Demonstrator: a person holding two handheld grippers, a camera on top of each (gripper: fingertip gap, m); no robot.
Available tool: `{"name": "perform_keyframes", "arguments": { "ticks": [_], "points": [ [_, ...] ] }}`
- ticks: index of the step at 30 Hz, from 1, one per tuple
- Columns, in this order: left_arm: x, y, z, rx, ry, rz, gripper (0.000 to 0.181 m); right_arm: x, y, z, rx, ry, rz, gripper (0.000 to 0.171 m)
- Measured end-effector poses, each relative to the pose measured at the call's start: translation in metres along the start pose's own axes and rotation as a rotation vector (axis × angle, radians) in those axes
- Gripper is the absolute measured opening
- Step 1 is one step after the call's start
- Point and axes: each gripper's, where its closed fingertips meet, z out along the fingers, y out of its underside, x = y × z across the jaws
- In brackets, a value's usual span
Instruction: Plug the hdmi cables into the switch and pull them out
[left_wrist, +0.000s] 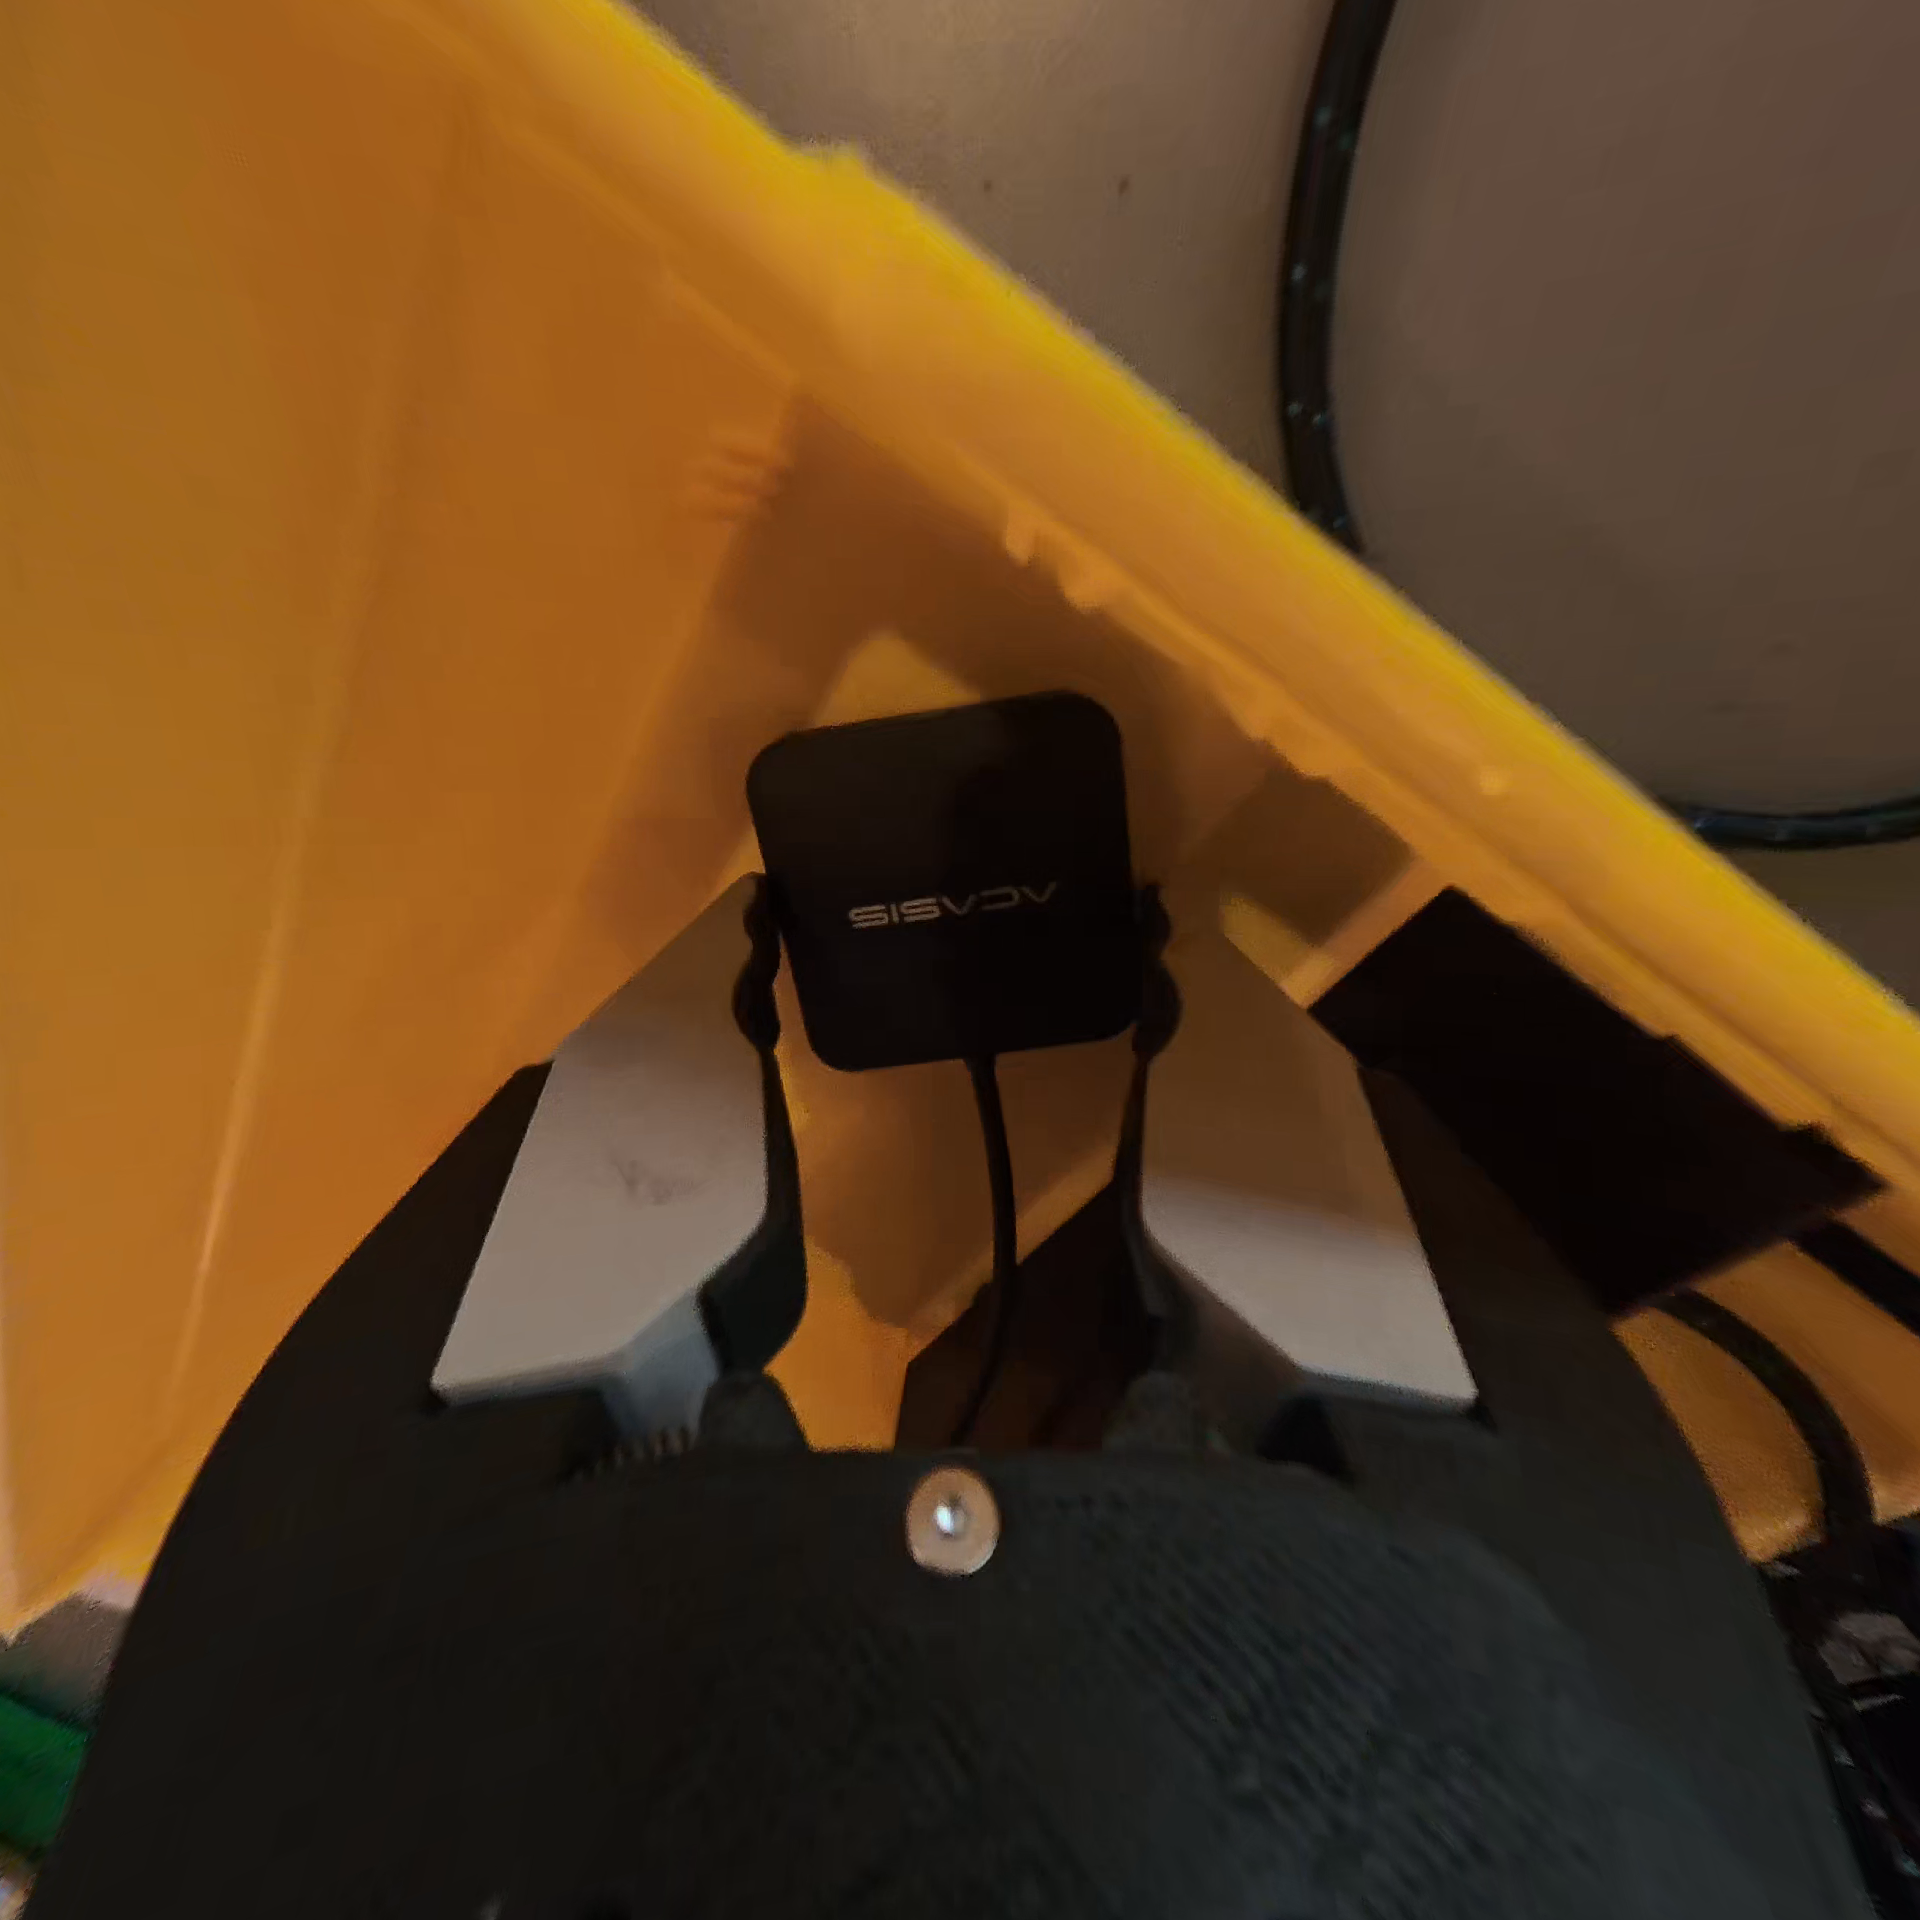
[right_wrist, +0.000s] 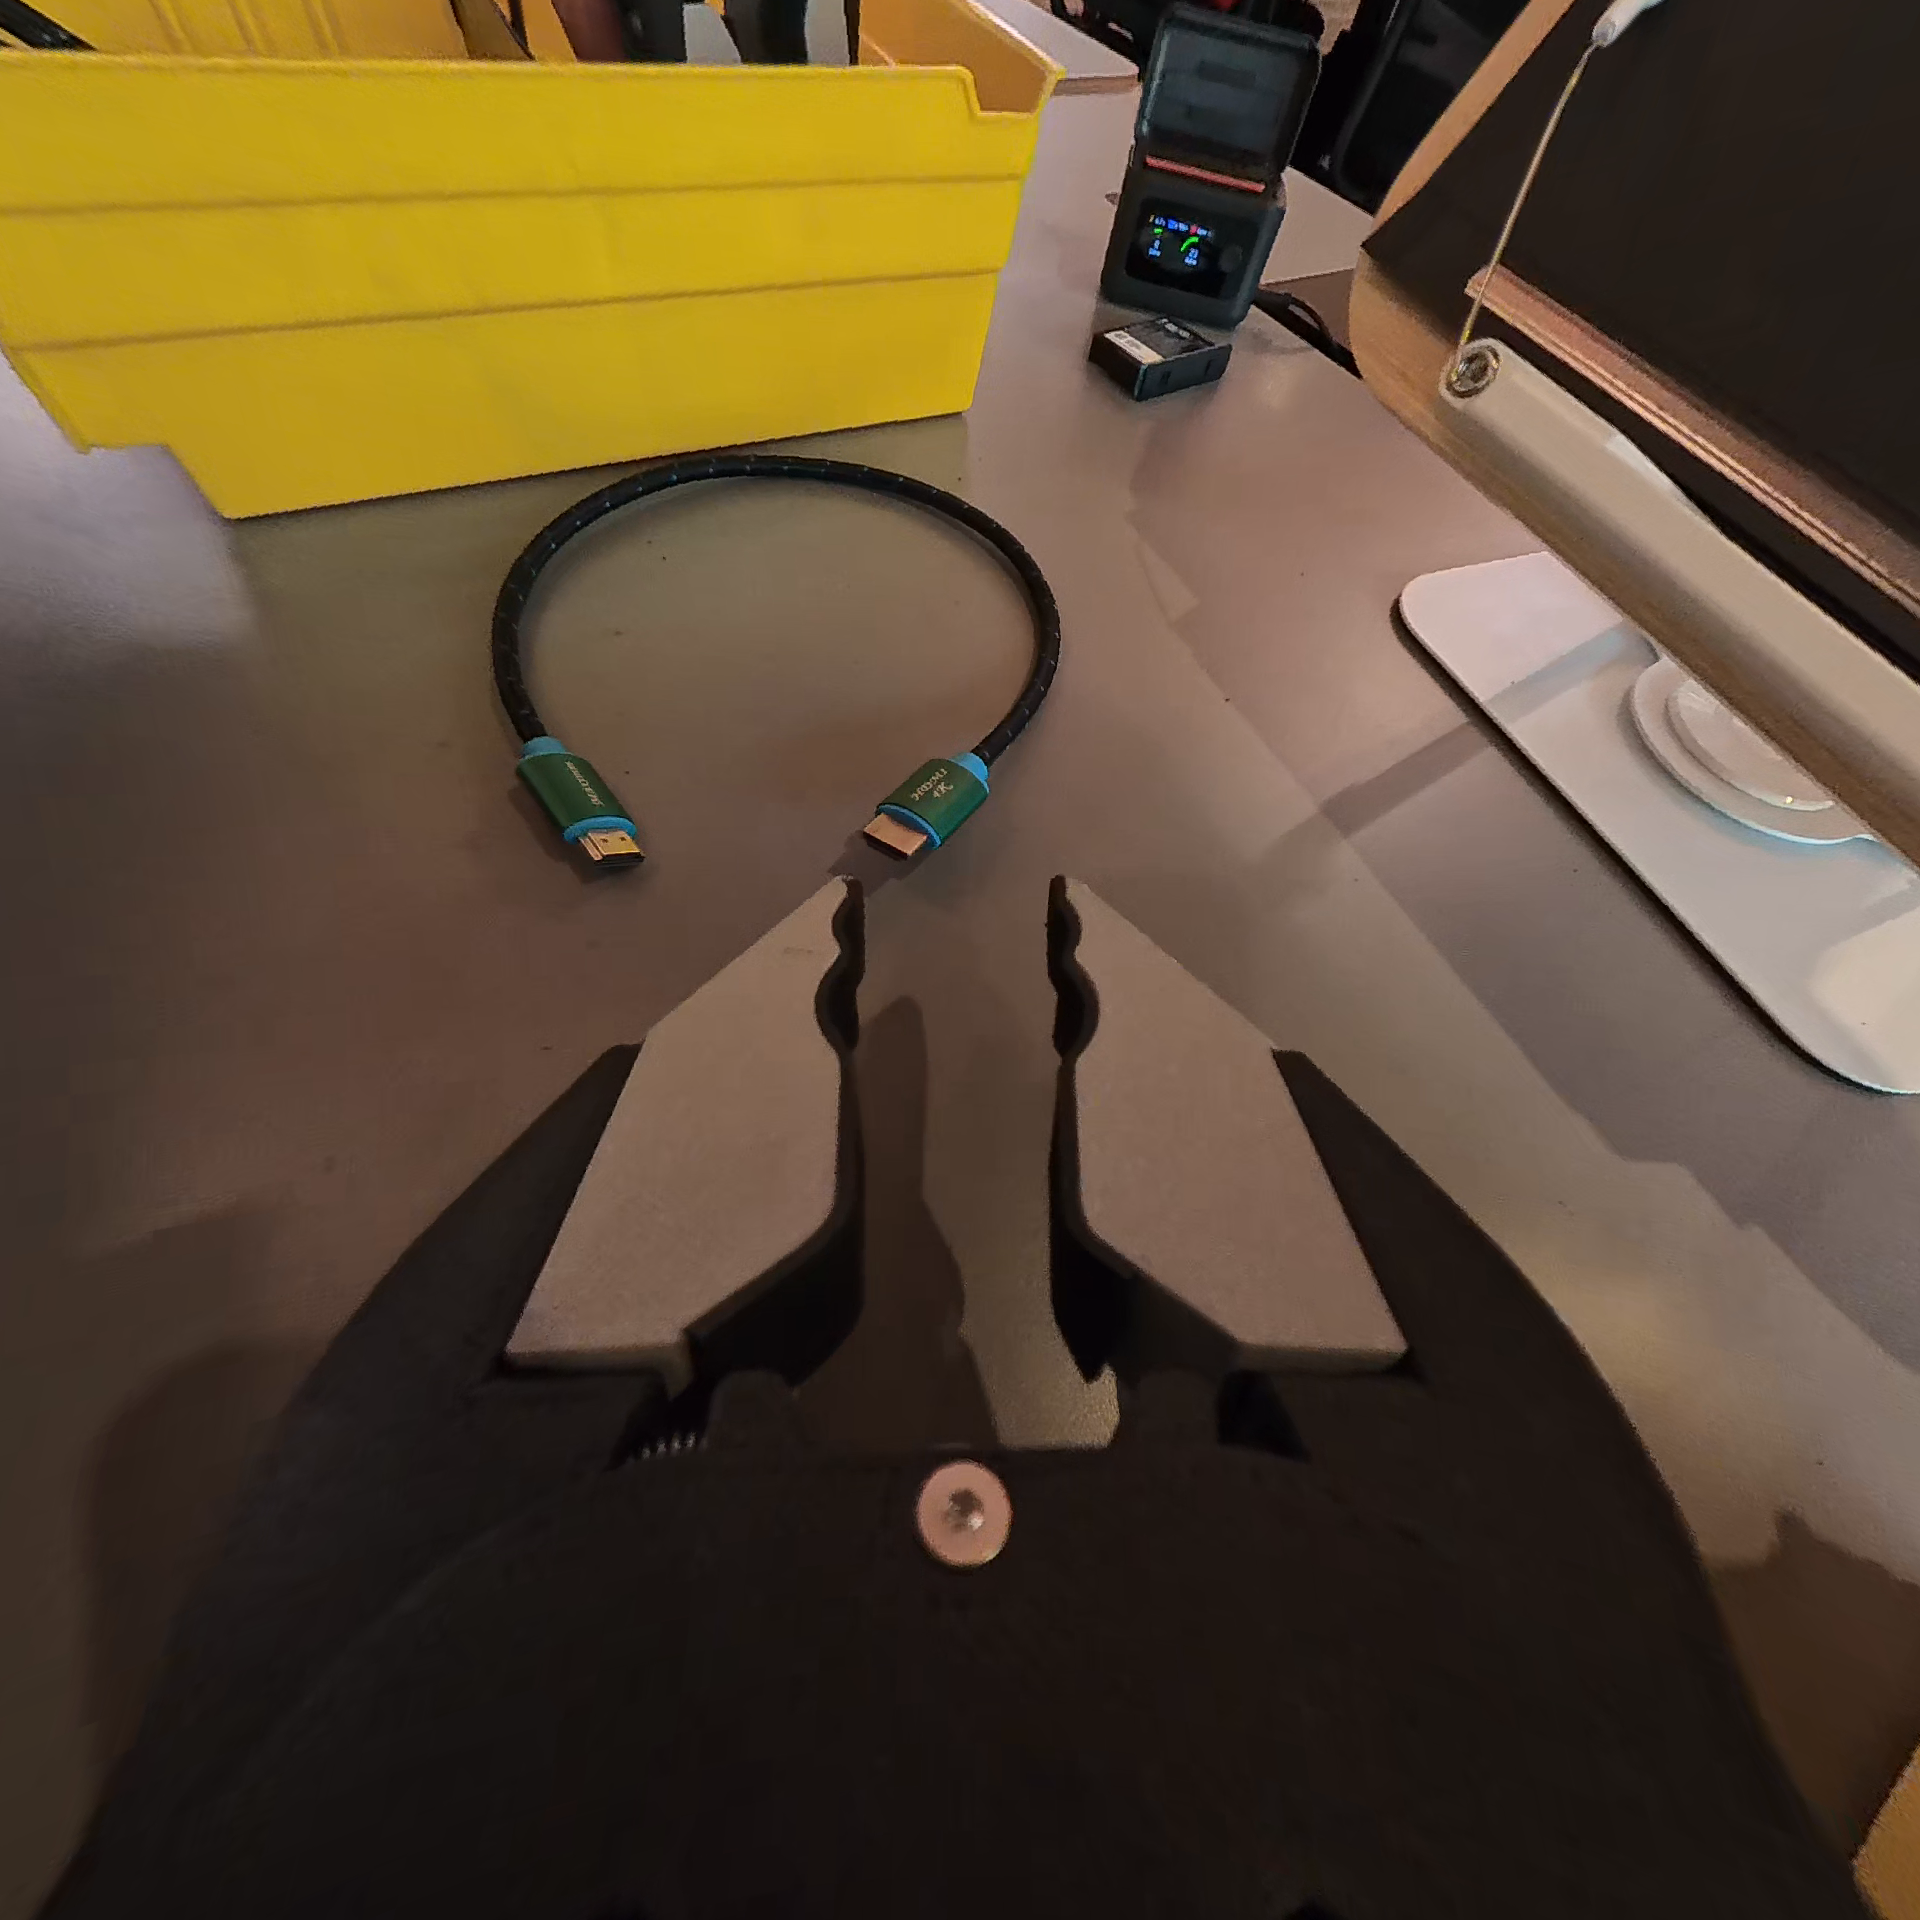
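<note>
In the left wrist view my left gripper (left_wrist: 951, 914) is shut on a small black square switch (left_wrist: 940, 873), held inside a yellow bin (left_wrist: 364, 520); a thin black lead hangs from the switch towards me. In the right wrist view my right gripper (right_wrist: 954, 894) is open and empty, just above the grey table. A short black braided HDMI cable (right_wrist: 774, 483) lies curled on the table ahead of it. Its right green plug (right_wrist: 928, 805) is just beyond my fingertips; its left green plug (right_wrist: 582, 805) lies further left.
The yellow bin (right_wrist: 520, 260) stands behind the cable. A dark device with a lit screen (right_wrist: 1195, 208) and a small black block (right_wrist: 1158, 358) sit at the back. A monitor stand with a white base (right_wrist: 1662, 779) is on the right. Black tape (left_wrist: 1579, 1101) sticks to the bin. Across from one pair of fingers to the other is roughly 30 centimeters. The white base (right_wrist: 1662, 779) is about 25 centimeters from my right fingertips and 35 centimeters from my left.
</note>
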Motion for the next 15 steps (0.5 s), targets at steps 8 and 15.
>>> {"name": "perform_keyframes", "arguments": {
  "ticks": [8, 15],
  "points": [
    [-0.044, 0.013, -0.089, 0.234, -0.314, -0.137, 0.067, -0.008, -0.002, 0.001, -0.006, 0.019, -0.074, 0.031],
    [0.071, -0.054, -0.224, 0.718, -0.318, 0.016, 0.066, -0.005, -0.003, 0.006, 0.011, 0.02, -0.023, 0.037]
  ]
}}
